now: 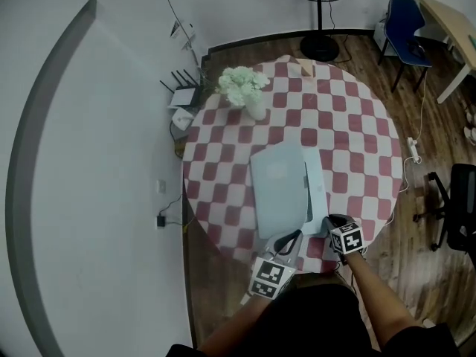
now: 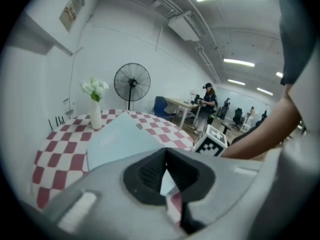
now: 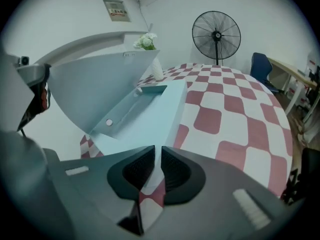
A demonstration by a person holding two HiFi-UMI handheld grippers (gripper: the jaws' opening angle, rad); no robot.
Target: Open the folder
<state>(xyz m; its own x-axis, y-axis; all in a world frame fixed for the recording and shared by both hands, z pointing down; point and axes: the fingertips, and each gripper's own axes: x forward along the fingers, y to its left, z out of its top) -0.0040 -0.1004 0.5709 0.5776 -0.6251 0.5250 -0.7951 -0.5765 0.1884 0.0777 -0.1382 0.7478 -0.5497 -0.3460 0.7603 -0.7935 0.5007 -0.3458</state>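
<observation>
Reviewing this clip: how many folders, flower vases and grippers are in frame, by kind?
Folder: 1
Flower vase: 1
Grippers: 2, the left gripper and the right gripper
Total: 4

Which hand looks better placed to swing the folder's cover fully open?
Left, probably: the left gripper is shut on the raised cover; the right gripper sits shut at the bottom sheet.
</observation>
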